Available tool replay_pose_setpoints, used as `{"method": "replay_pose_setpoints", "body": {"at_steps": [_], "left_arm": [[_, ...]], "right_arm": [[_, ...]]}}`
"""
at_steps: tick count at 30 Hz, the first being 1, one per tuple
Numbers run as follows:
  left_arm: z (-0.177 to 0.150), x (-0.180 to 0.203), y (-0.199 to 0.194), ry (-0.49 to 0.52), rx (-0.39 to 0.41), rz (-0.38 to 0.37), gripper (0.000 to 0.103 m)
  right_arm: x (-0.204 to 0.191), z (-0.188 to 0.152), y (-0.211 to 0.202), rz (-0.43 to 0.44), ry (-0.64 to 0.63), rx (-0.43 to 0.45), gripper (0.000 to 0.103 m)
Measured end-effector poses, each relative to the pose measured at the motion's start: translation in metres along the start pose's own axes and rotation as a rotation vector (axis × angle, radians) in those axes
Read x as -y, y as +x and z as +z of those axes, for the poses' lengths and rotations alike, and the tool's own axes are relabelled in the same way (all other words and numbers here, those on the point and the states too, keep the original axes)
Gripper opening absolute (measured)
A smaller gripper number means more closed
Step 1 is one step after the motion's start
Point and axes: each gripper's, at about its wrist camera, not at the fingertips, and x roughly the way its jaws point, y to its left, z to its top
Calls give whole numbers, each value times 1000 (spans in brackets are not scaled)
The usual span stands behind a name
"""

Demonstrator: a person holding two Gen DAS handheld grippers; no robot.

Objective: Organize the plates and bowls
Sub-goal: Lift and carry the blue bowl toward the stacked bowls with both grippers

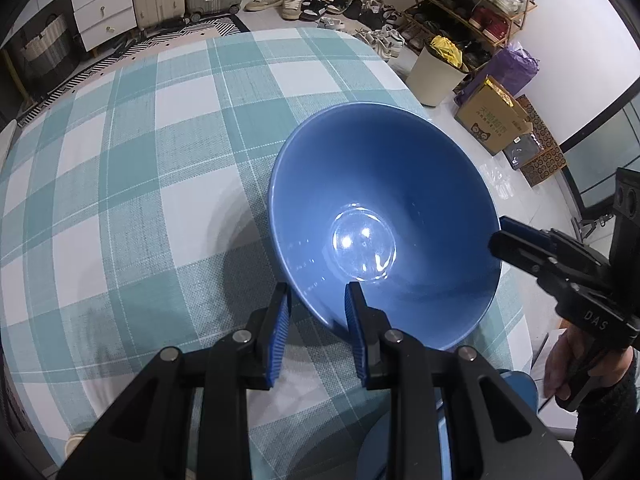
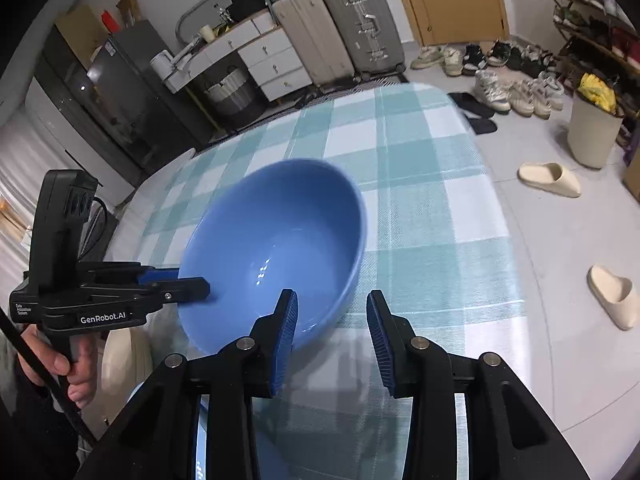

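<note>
A large blue bowl (image 1: 400,184) hangs tilted over the teal-and-white checked table (image 1: 160,160). My left gripper (image 1: 318,316) is shut on the bowl's near rim, one pad inside the bowl and one outside. The right wrist view shows that gripper (image 2: 196,282) clamped on the left rim of the bowl (image 2: 280,232). My right gripper (image 2: 332,320) is open. The bowl's near edge reaches between its pads without being pressed. In the left wrist view the right gripper (image 1: 500,236) sits at the bowl's right rim, held by a hand (image 1: 560,364).
Another blue dish (image 1: 518,384) peeks out under the grippers at the table's near edge, mostly hidden. On the floor to the right are a cream bin (image 2: 592,132), slippers (image 2: 548,178), rows of shoes and a cardboard box (image 1: 492,120). Suitcases (image 2: 360,28) and drawers stand behind the table.
</note>
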Motion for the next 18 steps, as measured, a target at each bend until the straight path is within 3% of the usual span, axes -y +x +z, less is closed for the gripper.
{"method": "replay_pose_setpoints", "body": {"at_steps": [2,8,12,18], "left_arm": [[0,0,-2,-2,5,0,26],[-2,1,-4,24,8,22,27],[-1,1,-7,25,18,27,27],[0,-2,-8,24,21,25,28]], "right_arm": [[2,-1,-7,-6,-5,23,42],[11,0,-37,137,50,90,52],[13,3,-39,151,83,36,52],[30,-3,-38,309,257,26,52]]}}
